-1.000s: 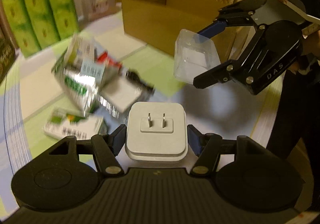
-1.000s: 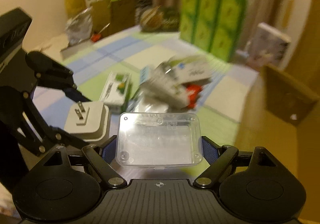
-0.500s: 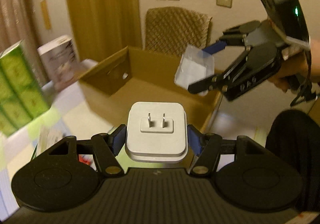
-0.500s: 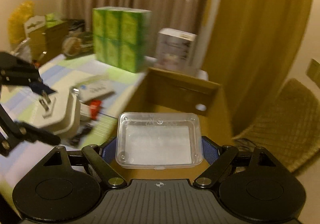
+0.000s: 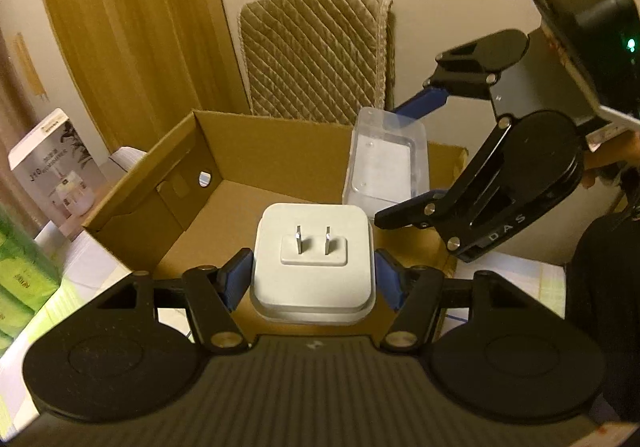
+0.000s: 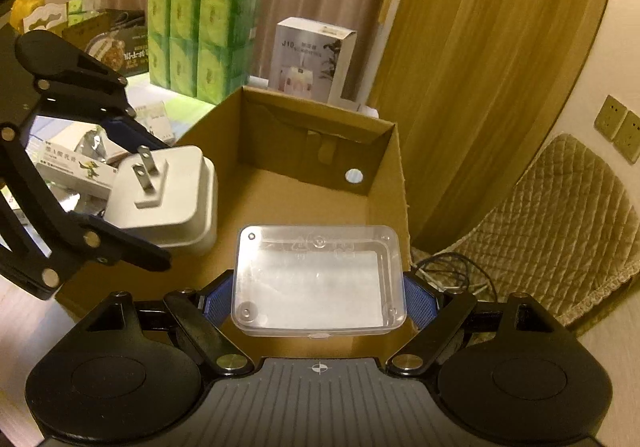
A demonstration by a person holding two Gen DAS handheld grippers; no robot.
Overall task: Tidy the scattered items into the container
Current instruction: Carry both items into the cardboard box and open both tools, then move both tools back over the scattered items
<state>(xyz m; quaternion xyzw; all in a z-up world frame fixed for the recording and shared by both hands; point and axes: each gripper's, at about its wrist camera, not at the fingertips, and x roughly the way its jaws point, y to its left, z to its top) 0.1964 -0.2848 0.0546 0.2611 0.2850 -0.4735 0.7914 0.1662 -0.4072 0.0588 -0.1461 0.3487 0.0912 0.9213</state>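
Left gripper [image 5: 313, 279]: fingers clamp a white plug adapter [image 5: 312, 261], prongs forward, above the open cardboard box [image 5: 256, 151]. Right gripper [image 6: 318, 301]: fingers clamp a clear plastic case [image 6: 318, 281], also over the box, beside the adapter.

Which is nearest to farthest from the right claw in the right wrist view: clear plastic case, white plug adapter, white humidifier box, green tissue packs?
1. Clear plastic case: held between the right claw fingers, over the cardboard box.
2. White plug adapter: to the left, in the left claw.
3. White humidifier box and green tissue packs: behind the box's far wall; too close to call.
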